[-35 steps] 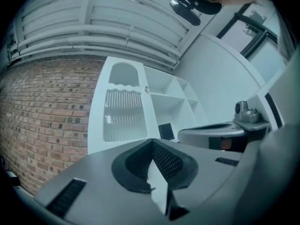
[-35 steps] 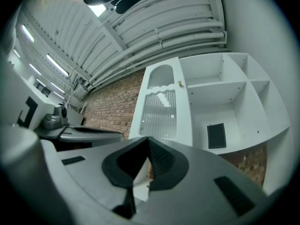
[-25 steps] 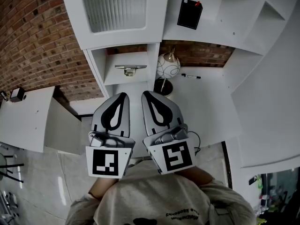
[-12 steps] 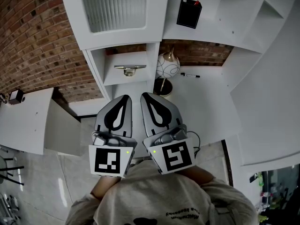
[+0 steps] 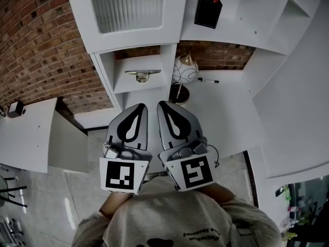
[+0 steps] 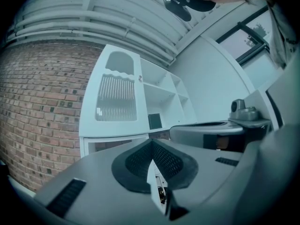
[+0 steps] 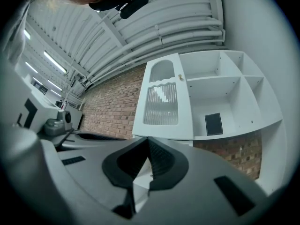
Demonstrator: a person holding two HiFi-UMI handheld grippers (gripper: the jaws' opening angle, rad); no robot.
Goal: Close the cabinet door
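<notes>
White cabinet door (image 5: 126,9) with ribbed panel set at the left end of the shelf unit (image 5: 231,35), left gripper (image 5: 140,107) and right gripper (image 5: 162,104) held side by side before it, untouched by either, both pairs of jaws pressed together, nothing gripped.

Grippers, 2: left gripper (image 5: 135,108), right gripper (image 5: 163,105). Cabinet door (image 5: 128,9), 1, far. Black box (image 5: 208,12), 1, right of door. Globe (image 5: 184,70), 1. Pen (image 5: 208,81), 1, right of globe. Metal piece (image 5: 142,75), 1, left of globe. Black cube (image 5: 16,108), 1, left.
</notes>
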